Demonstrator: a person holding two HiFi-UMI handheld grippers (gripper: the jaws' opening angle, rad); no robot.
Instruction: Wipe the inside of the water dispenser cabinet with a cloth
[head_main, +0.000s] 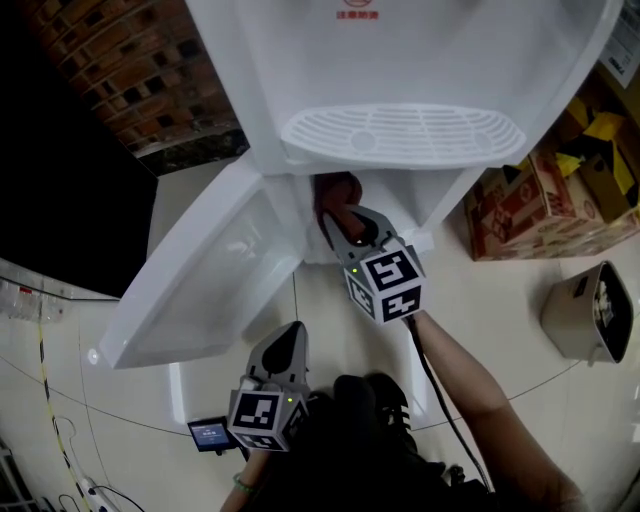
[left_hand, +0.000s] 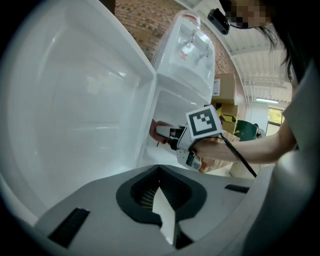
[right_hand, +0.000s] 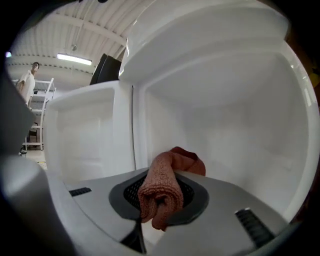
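The white water dispenser (head_main: 400, 60) stands ahead with its lower cabinet door (head_main: 200, 290) swung open to the left. My right gripper (head_main: 345, 225) is at the cabinet opening, shut on a reddish-brown cloth (head_main: 338, 192). In the right gripper view the folded cloth (right_hand: 162, 187) bulges out between the jaws, with the white cabinet interior (right_hand: 225, 130) just beyond. My left gripper (head_main: 285, 345) hangs back low near my body, shut and holding nothing. The left gripper view looks past the left gripper (left_hand: 162, 200) at the door (left_hand: 75, 110) and the right gripper (left_hand: 162, 132).
Cardboard boxes (head_main: 540, 200) stand right of the dispenser, and a beige container (head_main: 590, 310) sits on the tiled floor nearer me. A small dark device (head_main: 212, 433) lies on the floor by my left gripper. A brick wall (head_main: 130, 70) is behind. A person (right_hand: 27, 82) stands far off.
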